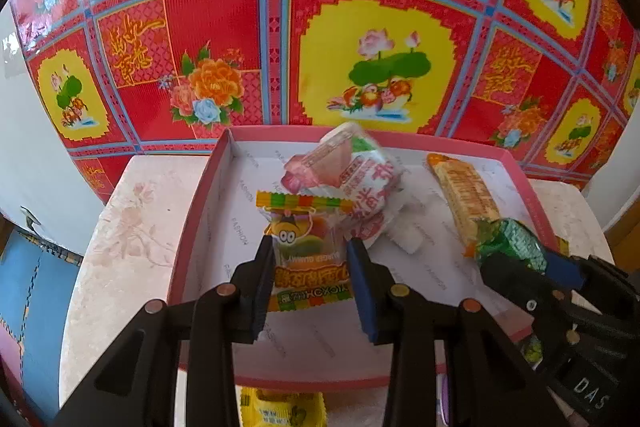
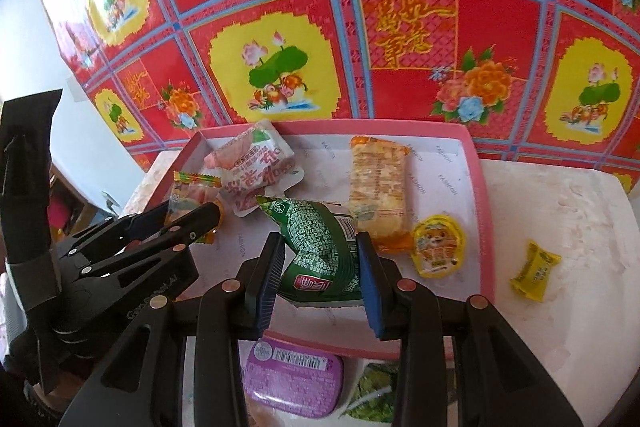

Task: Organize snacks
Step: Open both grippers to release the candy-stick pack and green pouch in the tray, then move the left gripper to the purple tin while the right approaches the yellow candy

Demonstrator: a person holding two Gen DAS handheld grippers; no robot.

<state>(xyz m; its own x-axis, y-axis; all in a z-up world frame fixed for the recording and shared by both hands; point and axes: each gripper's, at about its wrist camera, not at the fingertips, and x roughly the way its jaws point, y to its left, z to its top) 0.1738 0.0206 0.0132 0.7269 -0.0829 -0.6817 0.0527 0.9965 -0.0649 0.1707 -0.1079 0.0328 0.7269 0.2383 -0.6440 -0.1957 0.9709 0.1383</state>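
Your left gripper [image 1: 310, 259] has its jaws pinching a clear gummy packet [image 1: 308, 247], striped orange and green along its crimped ends, with a cartoon face and yellow lettering on the front. It hangs over the left part of the pink-rimmed tray [image 1: 192, 215], which sits on the pale bench [image 1: 120, 227]. Your right gripper [image 2: 320, 267] has its jaws clamped on a crinkled green foil packet [image 2: 320, 247] with a red label, held above the tray's near edge. Inside the tray lie a white pouch with red characters [image 2: 256, 167], a long orange cracker pack [image 2: 378, 187] and a round yellow jelly cup [image 2: 438, 247]. Out on the bench, right of the tray, sits a small yellow candy [image 2: 534, 269].
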